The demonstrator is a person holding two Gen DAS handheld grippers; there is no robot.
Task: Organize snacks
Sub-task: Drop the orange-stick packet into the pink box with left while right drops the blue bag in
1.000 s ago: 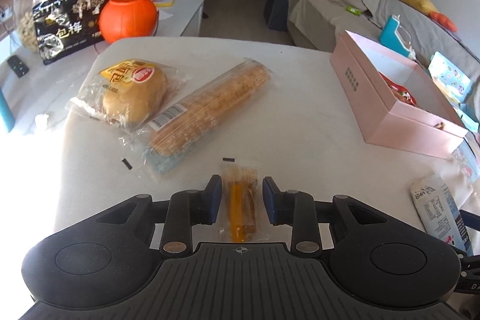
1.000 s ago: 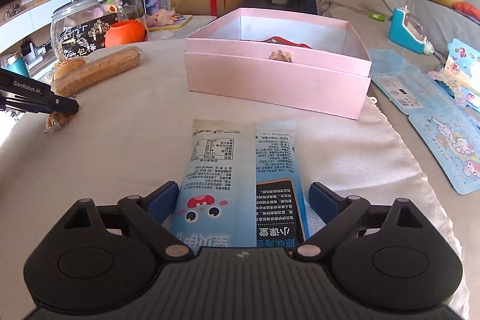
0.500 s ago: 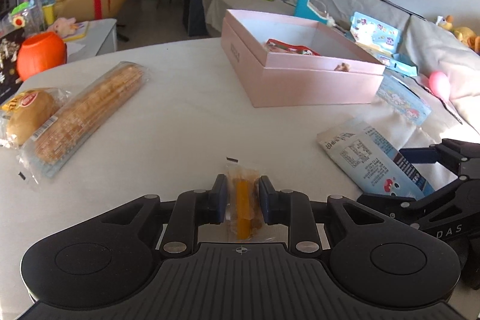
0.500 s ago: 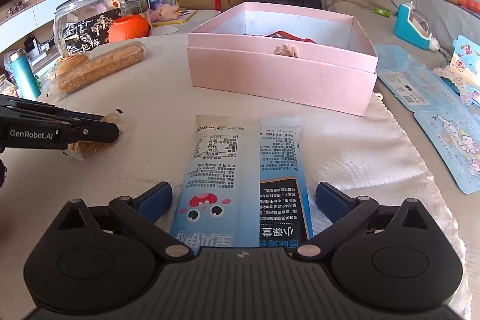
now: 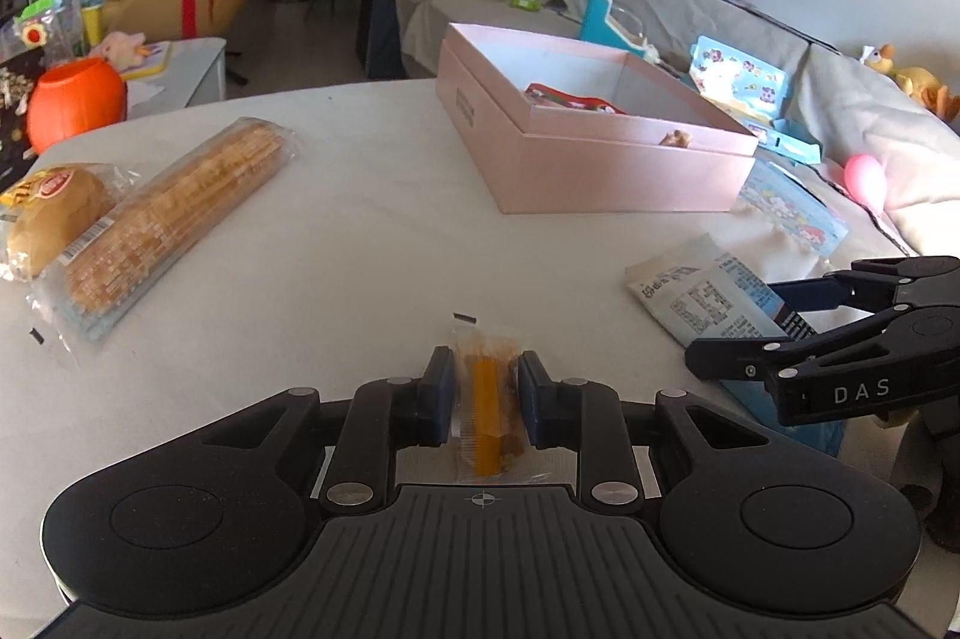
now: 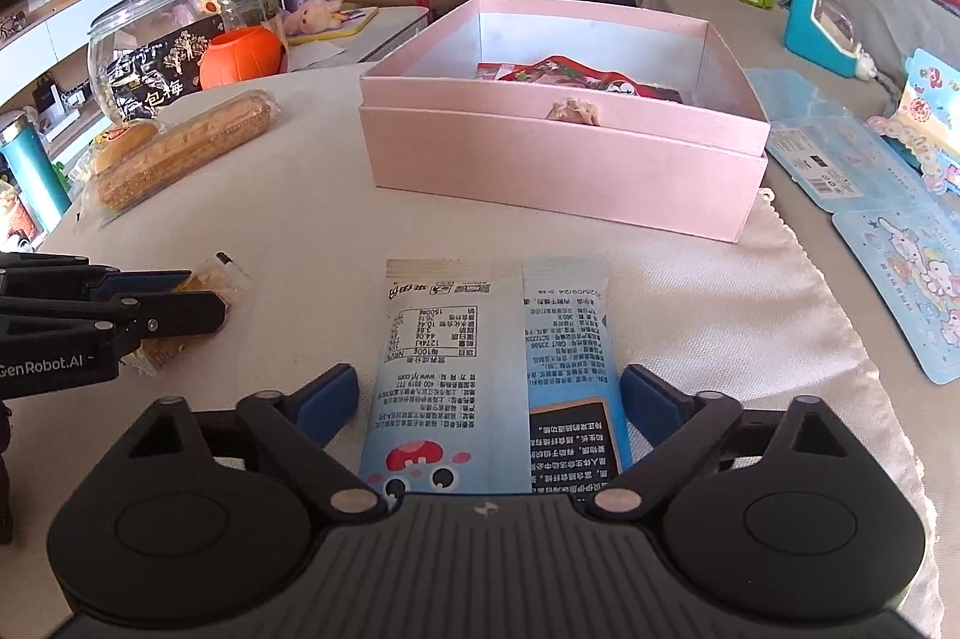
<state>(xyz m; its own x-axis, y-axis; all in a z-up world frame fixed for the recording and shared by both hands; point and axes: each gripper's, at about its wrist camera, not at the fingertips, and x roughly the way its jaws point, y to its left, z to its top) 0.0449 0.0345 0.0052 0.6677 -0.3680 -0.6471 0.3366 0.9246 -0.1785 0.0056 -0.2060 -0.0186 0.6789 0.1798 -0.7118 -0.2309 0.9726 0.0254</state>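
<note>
My left gripper [image 5: 480, 387] is shut on a small clear-wrapped orange snack bar [image 5: 486, 399] just above the white table; it also shows in the right wrist view [image 6: 198, 303]. My right gripper [image 6: 489, 393] is open, its fingers either side of a blue-and-white snack packet [image 6: 492, 375] lying flat on the cloth. The packet also shows in the left wrist view [image 5: 708, 297]. An open pink box [image 6: 558, 159] with a red packet [image 6: 570, 78] inside stands beyond it. A wrapped biscuit roll [image 5: 168, 219] and a bagged bun [image 5: 51, 219] lie at the left.
An orange pumpkin pot [image 6: 240, 57], a black snack bag [image 6: 150, 84] and a glass jar [image 6: 132, 21] stand at the table's far left. Blue cartoon card packs [image 6: 900, 243] lie right of the box. A sofa sits behind.
My left gripper closed on the orange snack bar and swung right toward the pink box. My right gripper stayed open around the blue packet, shifting slightly.
</note>
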